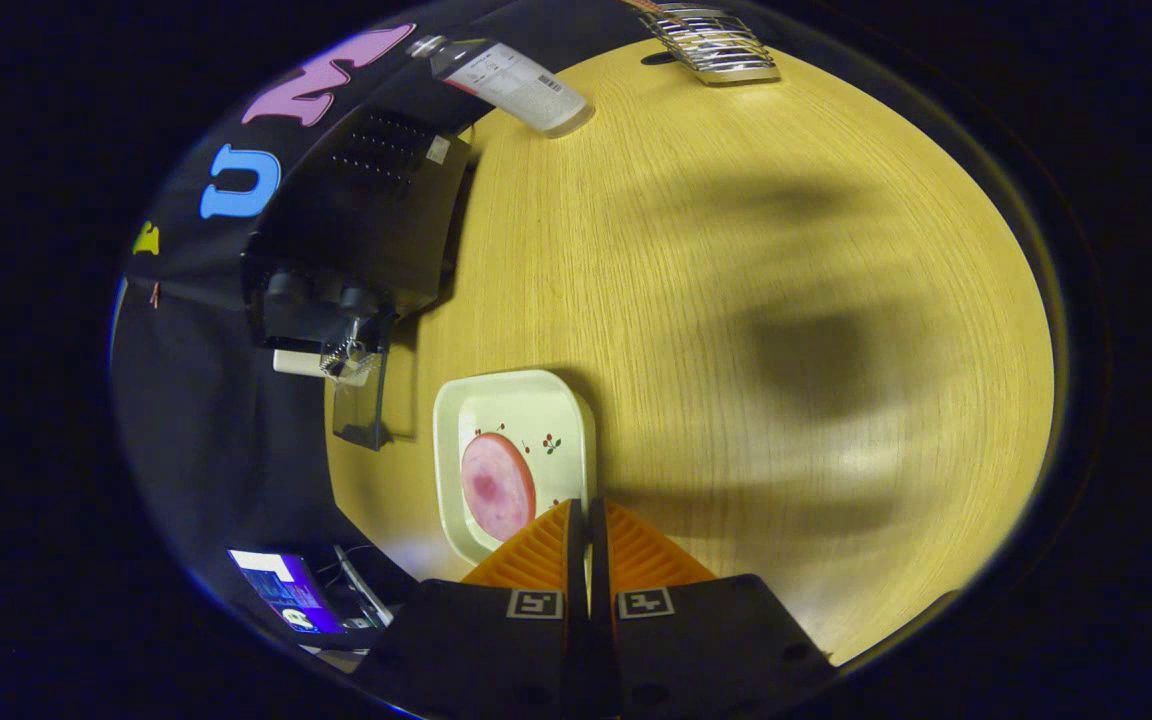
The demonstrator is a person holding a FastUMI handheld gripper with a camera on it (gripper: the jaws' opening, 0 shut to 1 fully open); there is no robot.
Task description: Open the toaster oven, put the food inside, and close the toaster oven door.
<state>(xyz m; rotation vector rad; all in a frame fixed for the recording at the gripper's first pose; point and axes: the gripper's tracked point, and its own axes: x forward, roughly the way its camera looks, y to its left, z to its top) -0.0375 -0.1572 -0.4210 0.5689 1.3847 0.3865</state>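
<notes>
Gripper [588,520] fingers pressed together, empty | ham slice [497,487] on plate [526,400] just ahead | bottle [511,85] label – unreadable

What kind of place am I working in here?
Likely a staged kitchen tabletop in a recording booth: wooden table, toaster oven with door open, plate of ham. Tongs shut, empty.
</notes>
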